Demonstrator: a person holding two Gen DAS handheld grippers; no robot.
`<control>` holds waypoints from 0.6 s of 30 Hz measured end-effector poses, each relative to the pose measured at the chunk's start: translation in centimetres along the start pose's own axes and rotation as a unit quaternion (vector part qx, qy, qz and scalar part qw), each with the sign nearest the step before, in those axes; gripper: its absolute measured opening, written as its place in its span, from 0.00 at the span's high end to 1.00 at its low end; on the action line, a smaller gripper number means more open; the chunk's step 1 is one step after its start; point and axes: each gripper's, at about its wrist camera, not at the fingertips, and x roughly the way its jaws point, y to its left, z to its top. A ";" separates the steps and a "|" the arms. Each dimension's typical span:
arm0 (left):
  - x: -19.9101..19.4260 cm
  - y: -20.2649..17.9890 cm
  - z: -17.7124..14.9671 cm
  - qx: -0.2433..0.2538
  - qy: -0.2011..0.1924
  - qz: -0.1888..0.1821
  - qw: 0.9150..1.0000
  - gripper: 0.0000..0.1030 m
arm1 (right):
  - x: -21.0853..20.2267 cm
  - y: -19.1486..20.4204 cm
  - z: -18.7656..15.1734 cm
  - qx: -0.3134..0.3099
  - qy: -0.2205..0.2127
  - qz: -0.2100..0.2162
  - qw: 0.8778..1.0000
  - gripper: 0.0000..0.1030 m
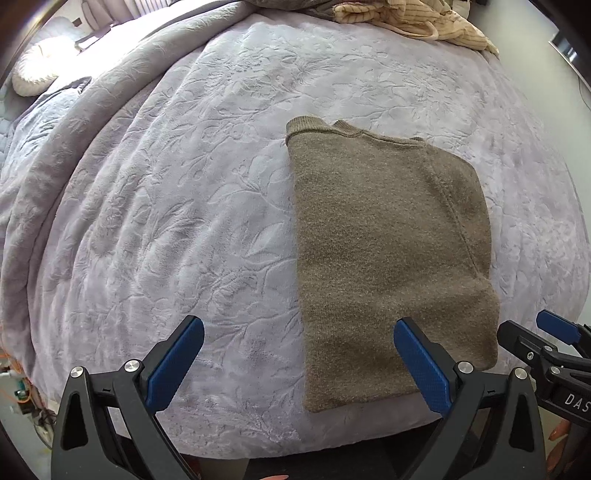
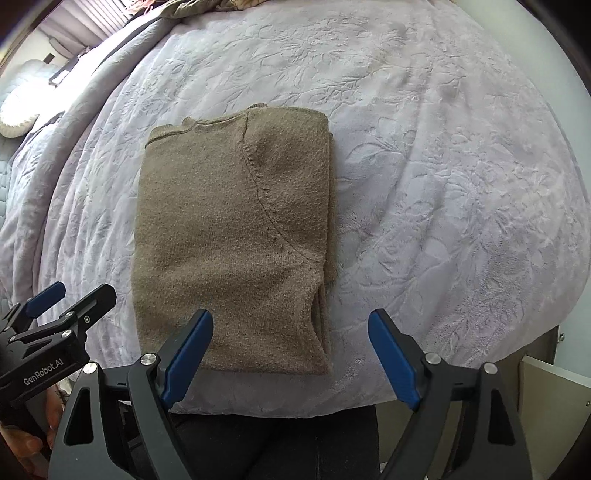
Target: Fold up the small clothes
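we see a brown knit sweater [image 1: 388, 258] folded into a tall rectangle and lying flat on the lilac embossed blanket [image 1: 184, 184] that covers the bed, close to the near edge. its ribbed neckline sits at the far end, a curved sleeve seam runs down the right part of the top layer, and the fabric looks fuzzy and evenly coloured.

our left gripper [image 1: 299, 363] hovers over the near edge with its jaws spread wide and holding nothing; its right blue pad hangs over the sweater's lower corner, though we cannot tell if it touches. our right gripper [image 2: 291, 354] also has its jaws spread and empty, the left pad over the sweater's near hem.

the right wrist view shows the stacked layers along the sweater's right edge, which the left view shows only as a rounded fold. the left wrist view alone shows a cream striped garment [image 1: 413, 22] heaped at the far end of the bed, well apart from the sweater, and a white pillow [image 1: 35, 68] at the far left.
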 end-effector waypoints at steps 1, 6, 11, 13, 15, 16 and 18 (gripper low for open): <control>-0.1 0.0 0.0 -0.002 -0.002 0.001 1.000 0.00 | -0.1 0.1 -0.1 0.001 -0.001 -0.003 1.000 0.15; -0.6 0.1 0.0 -0.003 0.003 -0.010 1.000 0.00 | -0.8 0.4 -0.4 0.008 -0.008 -0.016 1.000 0.15; -0.9 -0.5 -0.4 0.011 0.003 -0.004 1.000 0.00 | -1.1 0.2 -0.4 0.014 -0.008 -0.030 0.999 0.15; -1.0 -0.5 -0.6 0.010 0.004 -0.005 1.000 0.00 | -1.1 0.2 -0.4 0.014 -0.006 -0.034 0.999 0.15; -1.1 -0.6 -0.6 0.010 0.004 -0.004 1.000 0.00 | -1.0 0.2 -0.5 0.015 -0.005 -0.038 0.999 0.15; -1.1 -0.6 -0.7 0.010 0.003 -0.004 1.000 0.00 | -1.0 0.2 -0.5 0.016 -0.004 -0.039 0.999 0.15; -1.2 -0.6 -0.8 0.009 0.002 -0.005 1.000 0.00 | -1.0 0.3 -0.6 0.015 -0.004 -0.041 0.999 0.15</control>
